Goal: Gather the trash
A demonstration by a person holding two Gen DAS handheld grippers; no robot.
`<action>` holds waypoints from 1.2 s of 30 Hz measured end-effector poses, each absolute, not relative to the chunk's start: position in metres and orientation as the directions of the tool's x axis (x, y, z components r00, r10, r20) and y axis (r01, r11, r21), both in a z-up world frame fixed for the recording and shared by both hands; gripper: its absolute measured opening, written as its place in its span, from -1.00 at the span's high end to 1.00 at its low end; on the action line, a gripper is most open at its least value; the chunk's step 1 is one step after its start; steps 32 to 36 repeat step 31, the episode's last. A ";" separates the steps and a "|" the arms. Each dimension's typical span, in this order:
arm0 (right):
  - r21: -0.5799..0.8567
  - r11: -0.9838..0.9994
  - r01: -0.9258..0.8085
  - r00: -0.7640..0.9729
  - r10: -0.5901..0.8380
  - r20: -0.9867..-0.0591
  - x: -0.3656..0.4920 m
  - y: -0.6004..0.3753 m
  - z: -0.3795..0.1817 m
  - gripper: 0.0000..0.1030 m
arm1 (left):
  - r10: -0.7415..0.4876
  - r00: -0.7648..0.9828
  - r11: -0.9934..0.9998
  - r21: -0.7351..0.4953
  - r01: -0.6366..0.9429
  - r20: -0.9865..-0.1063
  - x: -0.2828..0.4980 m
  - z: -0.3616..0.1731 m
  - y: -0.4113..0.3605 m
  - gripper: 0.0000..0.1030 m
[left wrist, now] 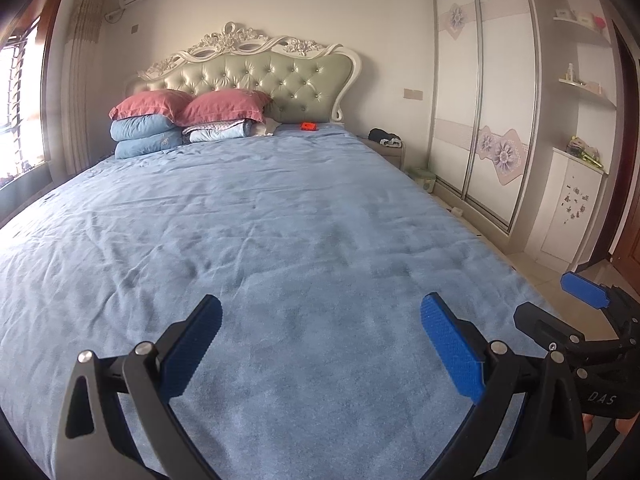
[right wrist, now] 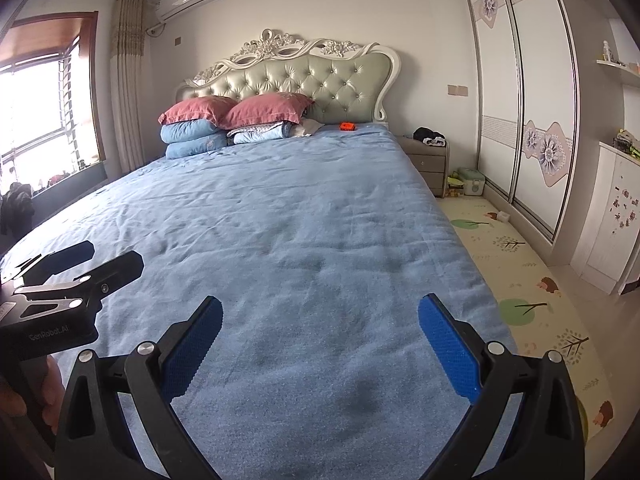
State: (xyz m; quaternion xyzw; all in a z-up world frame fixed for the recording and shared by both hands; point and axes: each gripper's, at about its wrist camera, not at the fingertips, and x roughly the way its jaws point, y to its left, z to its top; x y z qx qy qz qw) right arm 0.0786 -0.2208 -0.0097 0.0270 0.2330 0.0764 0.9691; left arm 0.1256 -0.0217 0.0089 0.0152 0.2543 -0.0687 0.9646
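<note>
Both the left gripper point(left wrist: 320, 320) and right gripper point(right wrist: 320, 320) are being held spread and empty over the bed point(left wrist: 260, 220), where only a small orange object point(left wrist: 308, 126) is lying by the headboard point(left wrist: 256, 68), progress undeterminable.

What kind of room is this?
A bedroom, it looks like. There is a big bed with a tufted headboard, pink pillows stacked on folded quilts, and a sliding-door wardrobe along the wall.

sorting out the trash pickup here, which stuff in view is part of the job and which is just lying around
Job:
- small orange item on the bed by the headboard, possibly trash
- left gripper, open
- right gripper, open

Just there:
- red pillows
- folded blue quilts
- nightstand with dark clothing
- play mat
</note>
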 end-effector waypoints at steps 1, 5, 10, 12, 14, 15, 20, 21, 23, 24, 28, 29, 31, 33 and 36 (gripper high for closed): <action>0.089 0.987 -0.135 0.878 0.161 -0.450 0.079 -0.220 -0.010 -0.84 | -0.129 0.860 0.990 -0.009 0.144 -0.493 0.126 0.009 -0.022 -0.93; 0.088 0.987 -0.133 0.879 0.158 -0.450 0.080 -0.220 -0.009 -0.84 | -0.141 0.859 0.988 -0.013 0.154 -0.493 0.126 0.010 -0.022 -0.93; 0.090 0.987 -0.134 0.878 0.160 -0.451 0.081 -0.219 -0.008 -0.84 | -0.141 0.857 0.988 -0.014 0.155 -0.495 0.128 0.011 -0.023 -0.93; 0.087 0.987 -0.134 0.877 0.160 -0.454 0.082 -0.219 -0.009 -0.85 | -0.142 0.857 0.988 -0.018 0.153 -0.496 0.128 0.012 -0.022 -0.93; 0.086 0.987 -0.134 0.877 0.159 -0.454 0.082 -0.219 -0.009 -0.84 | -0.140 0.857 0.988 -0.017 0.152 -0.495 0.128 0.012 -0.022 -0.93; 0.086 0.987 -0.134 0.877 0.159 -0.454 0.082 -0.219 -0.009 -0.85 | -0.141 0.857 0.988 -0.018 0.153 -0.495 0.128 0.012 -0.022 -0.93; 0.091 0.987 -0.133 0.876 0.160 -0.456 0.084 -0.219 -0.008 -0.84 | -0.122 0.876 0.992 -0.022 0.126 -0.466 0.127 0.014 -0.019 -0.93; 0.091 0.987 -0.132 0.875 0.159 -0.457 0.084 -0.220 -0.009 -0.85 | -0.123 0.881 0.992 -0.024 0.126 -0.457 0.126 0.015 -0.019 -0.93; 0.090 0.987 -0.133 0.873 0.160 -0.460 0.084 -0.220 -0.010 -0.85 | -0.133 0.875 0.990 -0.032 0.134 -0.465 0.127 0.015 -0.018 -0.93; 0.089 0.987 -0.132 0.873 0.158 -0.462 0.084 -0.220 -0.011 -0.84 | -0.148 0.865 0.988 -0.045 0.145 -0.480 0.128 0.014 -0.017 -0.93; 0.090 0.987 -0.132 0.872 0.159 -0.463 0.085 -0.221 -0.012 -0.84 | -0.168 0.831 0.986 -0.088 0.142 -0.530 0.134 0.011 -0.011 -0.93; 0.091 0.987 -0.133 0.872 0.160 -0.463 0.085 -0.221 -0.012 -0.84 | -0.167 0.829 0.986 -0.095 0.138 -0.534 0.135 0.010 -0.009 -0.93; 0.091 0.986 -0.138 0.870 0.164 -0.464 0.085 -0.219 -0.013 -0.84 | -0.144 0.836 0.990 -0.081 0.119 -0.530 0.133 0.009 -0.009 -0.93; 0.091 0.986 -0.138 0.870 0.164 -0.464 0.085 -0.219 -0.013 -0.84 | -0.144 0.836 0.990 -0.081 0.119 -0.530 0.133 0.009 -0.009 -0.93; 0.091 0.986 -0.138 0.870 0.164 -0.464 0.085 -0.219 -0.013 -0.84 | -0.144 0.836 0.990 -0.081 0.119 -0.530 0.133 0.009 -0.009 -0.93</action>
